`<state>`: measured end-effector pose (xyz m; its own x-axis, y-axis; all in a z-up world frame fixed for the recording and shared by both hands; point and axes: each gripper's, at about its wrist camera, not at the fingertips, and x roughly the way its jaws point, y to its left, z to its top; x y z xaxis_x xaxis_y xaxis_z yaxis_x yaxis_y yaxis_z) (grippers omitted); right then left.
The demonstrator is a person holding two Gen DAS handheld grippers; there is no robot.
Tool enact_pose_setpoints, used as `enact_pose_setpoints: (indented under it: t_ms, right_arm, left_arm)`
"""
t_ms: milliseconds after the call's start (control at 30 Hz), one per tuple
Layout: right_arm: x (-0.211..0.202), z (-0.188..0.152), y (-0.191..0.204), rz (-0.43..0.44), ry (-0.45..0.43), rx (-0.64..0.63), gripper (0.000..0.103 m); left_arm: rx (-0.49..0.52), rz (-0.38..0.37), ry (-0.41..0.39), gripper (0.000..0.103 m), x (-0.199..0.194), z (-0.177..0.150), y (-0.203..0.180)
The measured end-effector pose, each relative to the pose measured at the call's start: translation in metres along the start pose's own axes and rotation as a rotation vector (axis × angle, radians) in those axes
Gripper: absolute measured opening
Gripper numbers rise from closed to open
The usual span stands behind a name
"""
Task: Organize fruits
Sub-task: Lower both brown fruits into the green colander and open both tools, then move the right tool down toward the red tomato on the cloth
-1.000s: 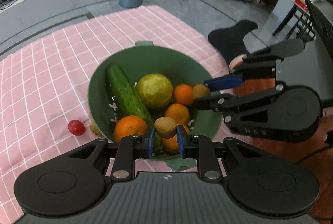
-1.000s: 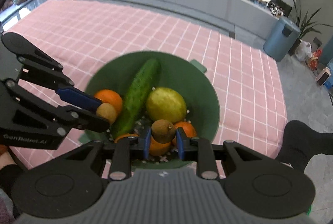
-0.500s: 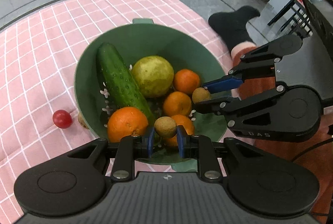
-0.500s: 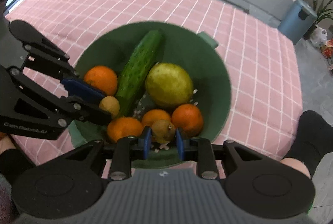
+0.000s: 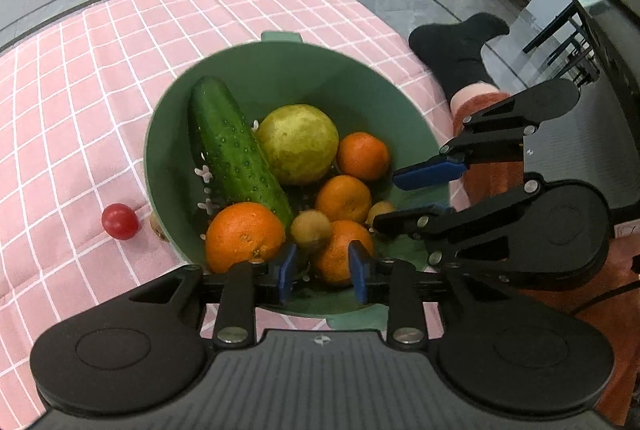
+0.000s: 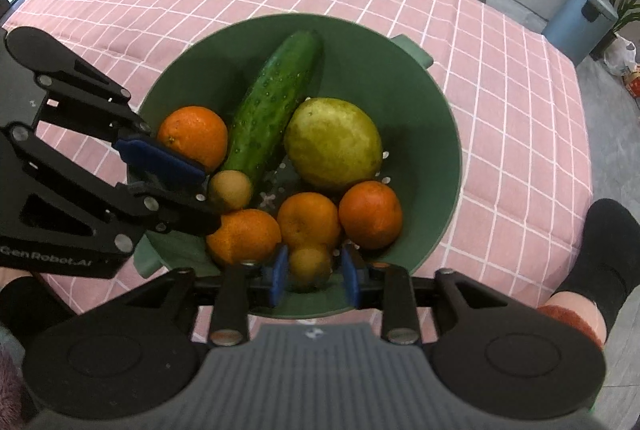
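A green colander bowl (image 5: 360,78) (image 6: 440,134) on the pink checked cloth holds a cucumber (image 5: 232,150) (image 6: 276,98), a yellow-green pear (image 5: 298,142) (image 6: 334,144) and several oranges (image 5: 244,236) (image 6: 192,136). My left gripper (image 5: 322,266) is open over the bowl's near rim; a small brown fruit (image 5: 310,228) (image 6: 230,190) lies loose just beyond its pads. My right gripper (image 6: 310,276) is open too, with a second small brown fruit (image 6: 310,264) (image 5: 380,210) free between its pads.
A red cherry tomato (image 5: 120,221) and a small brown fruit (image 5: 157,226) lie on the cloth left of the bowl. A person's socked foot (image 5: 460,50) (image 6: 608,246) is by the cloth's edge. A grey bin (image 6: 576,26) stands beyond the cloth.
Both grippers opened and let go of their small brown fruits, which now rest among the oranges in the bowl. Both grippers stayed low over the bowl.
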<state>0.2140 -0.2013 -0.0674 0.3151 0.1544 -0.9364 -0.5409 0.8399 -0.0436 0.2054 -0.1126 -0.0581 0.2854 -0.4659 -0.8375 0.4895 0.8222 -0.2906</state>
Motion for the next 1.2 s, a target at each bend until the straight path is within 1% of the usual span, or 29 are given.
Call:
enact_pose_setpoints:
  t_ms: [33,67,167,300,367,500,600,700,833,1000,1100,1200]
  right_arm:
    - [-0.002,0.000,0.001,-0.004,-0.005,0.000,0.033]
    - [-0.006,0.000,0.001,-0.009,-0.013,0.003,0.033]
    - [-0.018,0.000,0.002,-0.023,-0.054,0.026,0.033]
    - [-0.038,-0.003,0.009,-0.028,-0.132,0.046,0.033]
    - [-0.046,-0.005,0.015,-0.030,-0.179,0.062,0.034]
    - [-0.058,-0.010,0.029,-0.018,-0.270,0.104,0.035]
    - [-0.062,-0.012,0.041,-0.004,-0.328,0.121,0.036]
    - [-0.060,-0.011,0.057,0.015,-0.368,0.113,0.040]
    - [-0.060,-0.007,0.077,0.046,-0.385,0.072,0.040]
    - [-0.057,0.004,0.096,0.043,-0.395,-0.030,0.040]
    - [-0.060,0.013,0.107,0.037,-0.403,-0.106,0.040]
    - [-0.061,0.020,0.118,0.027,-0.404,-0.195,0.040]
  left_arm:
    - [0.000,-0.004,-0.010,0.045,-0.003,0.000,0.000]
    - [0.000,-0.007,-0.025,0.046,-0.008,-0.001,-0.001]
    - [0.005,-0.001,-0.086,0.046,-0.025,-0.003,-0.003]
    - [0.000,0.007,-0.159,0.046,-0.054,-0.007,0.000]
    - [-0.002,0.040,-0.197,0.046,-0.068,-0.013,0.002]
    - [0.014,0.132,-0.264,0.046,-0.093,-0.029,0.001]
    - [0.011,0.181,-0.297,0.046,-0.106,-0.043,0.004]
    - [0.002,0.210,-0.314,0.046,-0.112,-0.055,0.007]
    - [-0.007,0.234,-0.317,0.046,-0.116,-0.067,0.014]
    - [-0.034,0.247,-0.317,0.046,-0.120,-0.080,0.032]
    - [-0.046,0.242,-0.322,0.046,-0.122,-0.086,0.044]
    - [-0.068,0.218,-0.326,0.046,-0.123,-0.091,0.057]
